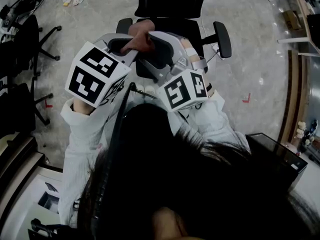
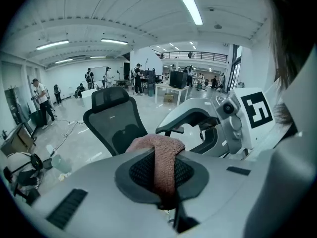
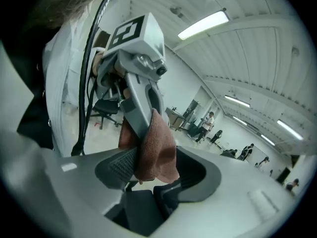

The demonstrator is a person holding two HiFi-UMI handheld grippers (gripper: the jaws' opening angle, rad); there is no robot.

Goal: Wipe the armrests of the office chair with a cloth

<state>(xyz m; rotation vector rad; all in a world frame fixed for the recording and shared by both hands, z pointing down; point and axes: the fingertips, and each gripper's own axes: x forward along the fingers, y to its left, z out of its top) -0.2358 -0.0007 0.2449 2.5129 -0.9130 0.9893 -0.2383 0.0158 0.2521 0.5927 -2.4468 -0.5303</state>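
A brownish-pink cloth is pinched between the pads of my left gripper, which is shut on it. In the right gripper view the same cloth hangs from the left gripper down into the gap of my right gripper, whose jaws stand wide apart and do not press it. In the head view both grippers, left and right, meet nose to nose over the seat of the black office chair. Its armrests are apart from both.
Other black chairs stand at the left. A dark box and a desk are at the right. Several people stand far off in the hall. The grey floor surrounds the chair.
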